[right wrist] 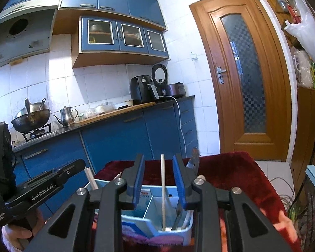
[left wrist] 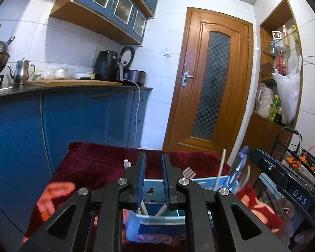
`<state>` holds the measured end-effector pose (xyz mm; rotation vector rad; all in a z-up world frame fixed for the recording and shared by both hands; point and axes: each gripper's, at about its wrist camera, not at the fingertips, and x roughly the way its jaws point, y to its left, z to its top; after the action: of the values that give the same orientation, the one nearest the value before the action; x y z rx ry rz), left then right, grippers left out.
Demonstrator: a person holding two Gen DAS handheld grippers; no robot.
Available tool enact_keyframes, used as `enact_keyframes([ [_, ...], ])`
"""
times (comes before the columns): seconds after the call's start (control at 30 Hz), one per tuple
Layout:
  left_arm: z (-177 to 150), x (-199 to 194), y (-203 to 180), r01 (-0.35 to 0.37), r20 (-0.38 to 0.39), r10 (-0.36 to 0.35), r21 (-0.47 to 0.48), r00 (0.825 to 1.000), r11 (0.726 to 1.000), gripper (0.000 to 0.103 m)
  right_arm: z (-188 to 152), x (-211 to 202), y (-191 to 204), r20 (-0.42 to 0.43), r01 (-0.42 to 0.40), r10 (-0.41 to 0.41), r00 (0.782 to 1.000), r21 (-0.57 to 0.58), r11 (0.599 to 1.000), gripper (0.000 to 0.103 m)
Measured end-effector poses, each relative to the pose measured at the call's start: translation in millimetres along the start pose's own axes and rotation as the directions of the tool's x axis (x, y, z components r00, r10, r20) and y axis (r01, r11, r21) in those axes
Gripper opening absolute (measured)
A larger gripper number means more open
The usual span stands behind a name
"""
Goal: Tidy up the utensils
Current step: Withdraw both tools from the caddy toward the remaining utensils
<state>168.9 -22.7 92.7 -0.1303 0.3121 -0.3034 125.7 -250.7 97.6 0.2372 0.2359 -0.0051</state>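
Left claw [left wrist: 154,181]: your jaws are a little apart and hold nothing.
Right claw [right wrist: 158,179]: a little apart, nothing gripped.
Stick [right wrist: 163,191]: stands upright between your right jaws, untouched.
Box [right wrist: 174,234]: low in the frame, under both claws.
Nearer hand: your right.

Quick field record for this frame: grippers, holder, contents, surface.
left gripper: open, nothing between pads
right gripper: open, white stick between the pads, untouched
holder: light blue divided caddy
contents: white stick upright, metal utensil beside it, more sticks in other compartment
surface: dark red cloth
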Motion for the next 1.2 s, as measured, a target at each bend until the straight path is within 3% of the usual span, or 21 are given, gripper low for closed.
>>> enact_keyframes([
  [0.3,0.4,-28.7,-3.3,0.025,-0.058,-0.025,-0.004,0.998,1.0,0.015,-2.6,-26.8,11.7,-0.059,-0.004,0.005,0.998,0.006,1.0,0.031],
  [0.7,-15.4,-64.3,1.9,-0.002,-0.141,0.001,-0.011,0.99,1.0,0.015,-23.6,-56.0,19.9,-0.164,0.006,-0.003,0.987,0.013,1.0,0.031],
  [1.2,-58.9,-69.7,4.0,-0.013,-0.322,0.004,-0.023,0.947,1.0,0.015,-62.2,-70.1,7.1,-0.301,0.04,-0.022,0.953,0.052,0.998,0.033],
])
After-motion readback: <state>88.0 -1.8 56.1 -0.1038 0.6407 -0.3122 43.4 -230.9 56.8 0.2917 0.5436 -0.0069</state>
